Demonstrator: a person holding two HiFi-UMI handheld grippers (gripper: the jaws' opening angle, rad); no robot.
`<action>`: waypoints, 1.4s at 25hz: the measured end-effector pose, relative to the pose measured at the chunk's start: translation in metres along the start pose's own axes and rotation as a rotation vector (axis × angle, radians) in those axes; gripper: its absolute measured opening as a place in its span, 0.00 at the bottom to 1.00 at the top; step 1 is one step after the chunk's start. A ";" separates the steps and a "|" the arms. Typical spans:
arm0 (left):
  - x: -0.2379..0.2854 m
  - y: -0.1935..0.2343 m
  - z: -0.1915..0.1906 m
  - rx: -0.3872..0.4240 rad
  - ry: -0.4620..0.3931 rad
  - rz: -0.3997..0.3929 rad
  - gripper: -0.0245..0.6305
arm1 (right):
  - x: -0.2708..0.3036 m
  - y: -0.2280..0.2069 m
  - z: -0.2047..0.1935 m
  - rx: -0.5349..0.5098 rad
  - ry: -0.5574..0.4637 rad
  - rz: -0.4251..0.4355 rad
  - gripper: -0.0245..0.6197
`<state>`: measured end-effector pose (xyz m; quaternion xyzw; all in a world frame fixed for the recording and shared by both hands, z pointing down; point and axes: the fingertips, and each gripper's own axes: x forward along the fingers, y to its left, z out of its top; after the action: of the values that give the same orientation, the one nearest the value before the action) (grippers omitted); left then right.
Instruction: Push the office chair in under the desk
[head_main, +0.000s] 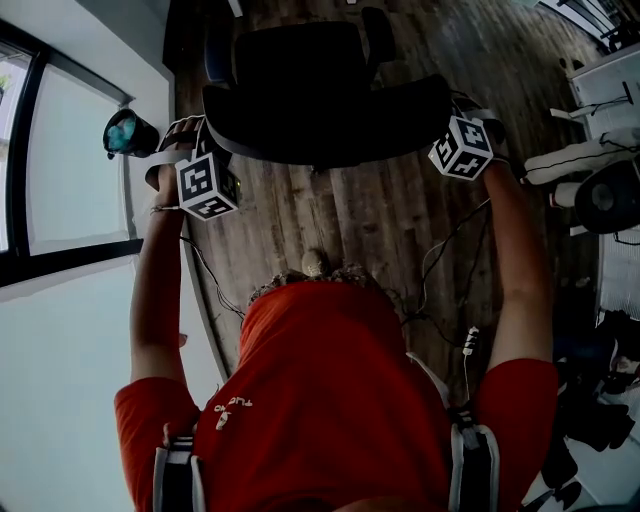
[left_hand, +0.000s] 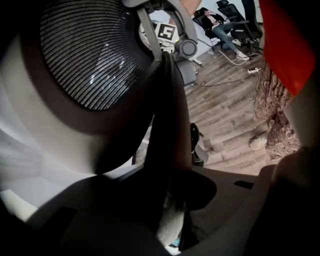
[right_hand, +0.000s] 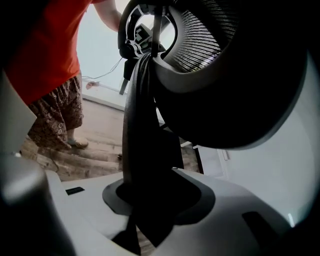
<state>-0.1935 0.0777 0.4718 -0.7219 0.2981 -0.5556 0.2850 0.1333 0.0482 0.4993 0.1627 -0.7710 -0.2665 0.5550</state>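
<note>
Red-shirted person (head_main: 330, 380) grips black mesh-backed office chair (head_main: 320, 110).
Left gripper (left_hand: 172, 195) and right gripper (right_hand: 145, 200) each clamp the backrest's dark side edge (left_hand: 167, 125), over wooden floor (head_main: 370, 210).

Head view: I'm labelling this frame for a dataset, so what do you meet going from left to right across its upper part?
window → left gripper → office chair → right gripper
</note>
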 end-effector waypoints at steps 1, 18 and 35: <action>0.007 0.006 -0.001 0.002 0.001 -0.001 0.26 | 0.005 -0.007 -0.002 0.005 0.003 0.000 0.29; 0.102 0.097 -0.001 0.018 0.001 0.009 0.25 | 0.069 -0.118 -0.038 0.007 -0.014 0.000 0.29; 0.254 0.236 -0.039 -0.013 0.054 -0.008 0.25 | 0.189 -0.292 -0.061 -0.007 -0.045 0.016 0.28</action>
<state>-0.2067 -0.2709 0.4652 -0.7098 0.3067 -0.5737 0.2700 0.1153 -0.3041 0.4871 0.1488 -0.7837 -0.2682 0.5402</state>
